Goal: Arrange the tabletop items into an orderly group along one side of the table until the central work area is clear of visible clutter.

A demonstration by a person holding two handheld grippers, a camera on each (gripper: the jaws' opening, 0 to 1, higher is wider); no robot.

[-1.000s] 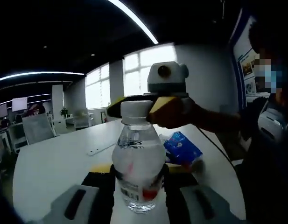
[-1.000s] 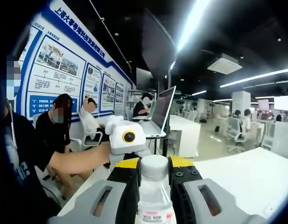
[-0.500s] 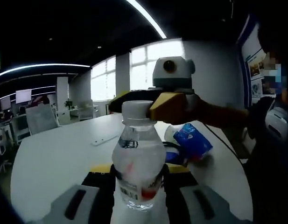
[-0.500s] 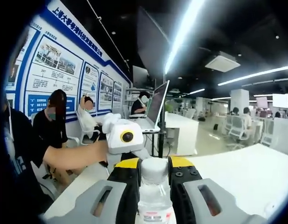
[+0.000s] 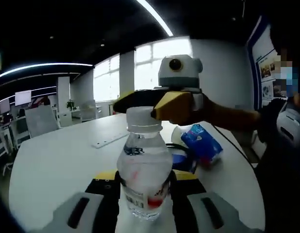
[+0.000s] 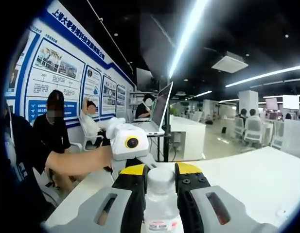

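both claws pinch one capped water bottle (image 5: 144, 175): left claw (image 5: 144, 191) body, right claw (image 6: 160, 187) cap.

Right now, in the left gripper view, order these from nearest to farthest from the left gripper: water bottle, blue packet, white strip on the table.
1. Water bottle: between the left gripper jaws.
2. Blue packet: behind the bottle, to the right.
3. White strip: farther back on the table, to the left.

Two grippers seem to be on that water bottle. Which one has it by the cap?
The right gripper, reaching in across the left gripper view: its yellow-tipped jaws close on the bottle's white cap. The left gripper grips the water bottle lower, around its clear body.
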